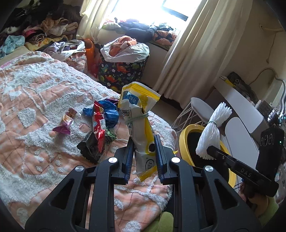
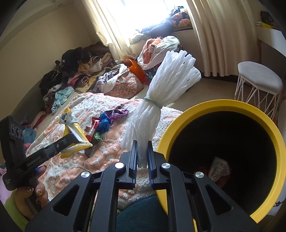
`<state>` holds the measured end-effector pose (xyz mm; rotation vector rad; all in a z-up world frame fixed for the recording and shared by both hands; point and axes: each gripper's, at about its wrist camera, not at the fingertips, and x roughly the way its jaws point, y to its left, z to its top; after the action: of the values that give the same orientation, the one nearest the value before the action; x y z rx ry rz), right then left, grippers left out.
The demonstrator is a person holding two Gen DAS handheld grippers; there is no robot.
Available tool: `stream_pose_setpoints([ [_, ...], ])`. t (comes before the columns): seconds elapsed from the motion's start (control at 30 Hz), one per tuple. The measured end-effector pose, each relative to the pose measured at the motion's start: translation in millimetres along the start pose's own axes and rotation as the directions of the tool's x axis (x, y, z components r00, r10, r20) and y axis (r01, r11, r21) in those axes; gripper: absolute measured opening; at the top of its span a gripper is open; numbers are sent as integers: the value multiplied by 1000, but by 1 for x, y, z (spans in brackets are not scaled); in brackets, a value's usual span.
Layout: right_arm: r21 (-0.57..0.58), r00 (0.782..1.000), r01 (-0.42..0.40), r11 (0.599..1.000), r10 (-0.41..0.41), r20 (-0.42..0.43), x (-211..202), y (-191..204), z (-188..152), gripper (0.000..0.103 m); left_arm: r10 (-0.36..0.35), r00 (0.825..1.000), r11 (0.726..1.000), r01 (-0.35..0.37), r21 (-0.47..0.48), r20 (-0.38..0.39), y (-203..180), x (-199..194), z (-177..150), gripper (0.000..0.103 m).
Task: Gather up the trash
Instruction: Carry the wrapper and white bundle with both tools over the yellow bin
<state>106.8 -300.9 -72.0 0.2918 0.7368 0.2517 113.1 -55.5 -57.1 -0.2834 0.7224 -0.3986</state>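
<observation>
Bin [image 2: 278, 142] yellow-rimmed, white mesh scrap [image 2: 219, 168] inside

Black tool [image 1: 143, 157], silver screws, green sleeve [image 2: 12, 210]

Yellow-and-white packet [image 1: 138, 114]; white foam net [image 2: 160, 100]; yellow bin [image 2: 278, 142], black inside; peach-and-white bedspread [image 1: 44, 92]; far basket [image 1: 123, 73] perhaps dinosaur-printed.

Bright window [image 1: 143, 9] – cream curtains [image 1: 193, 53] (sunlit), white stool [image 2: 259, 80].
</observation>
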Motion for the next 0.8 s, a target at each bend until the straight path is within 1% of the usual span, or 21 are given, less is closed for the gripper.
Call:
stream_pose_setpoints([
  [0.37,32,999,35,999,-36,36,-14,-19,6,10,-23,1000,998,24,52,-8,-22,4,-3,17],
  [0.63,58,995,78,995,-81,58,-24,-39,9,10,-45,999,994,47,99,-18,-42,11,-4,17],
  [0.8,81,994,88,993,-93,64,-28,-53,11,10,-61,998,990,64,127,-26,-55,14,-6,17],
])
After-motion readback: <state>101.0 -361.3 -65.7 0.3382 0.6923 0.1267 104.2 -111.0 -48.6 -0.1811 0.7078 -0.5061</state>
